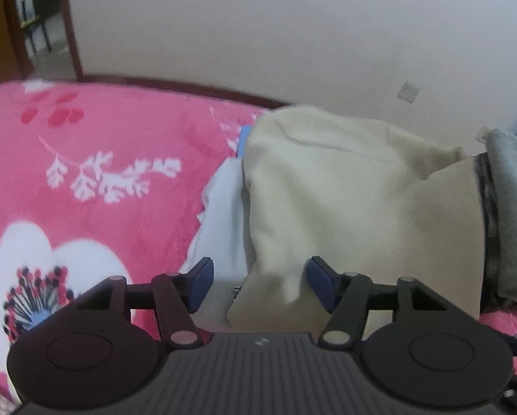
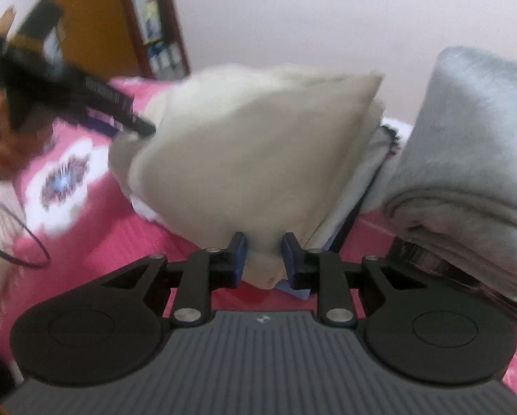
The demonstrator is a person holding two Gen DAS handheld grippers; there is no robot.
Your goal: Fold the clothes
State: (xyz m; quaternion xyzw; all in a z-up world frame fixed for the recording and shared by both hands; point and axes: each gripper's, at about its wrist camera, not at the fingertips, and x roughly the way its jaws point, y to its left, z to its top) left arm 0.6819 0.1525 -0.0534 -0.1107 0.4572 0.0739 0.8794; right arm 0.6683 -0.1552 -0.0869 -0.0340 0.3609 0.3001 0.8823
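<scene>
On a pink floral bed point(image 1: 102, 131), the left gripper point(image 1: 258, 283) stands with jaws wide, cloth between them unpinched. At frame centre the cream garment point(image 2: 258, 145), folded atop a pale stack, appears nearly done; the right gripper point(image 2: 263, 259) pinches its near corner in narrow jaws, release likely remaining.

A bedroom in a home: a bed spread with a pink floral blanket point(image 1: 120, 159) stands against a plain pale wall point(image 1: 258, 34). Folded garments point(image 2: 466, 159) lie stacked on it, beside a brown wooden doorway point(image 1: 70, 34).
</scene>
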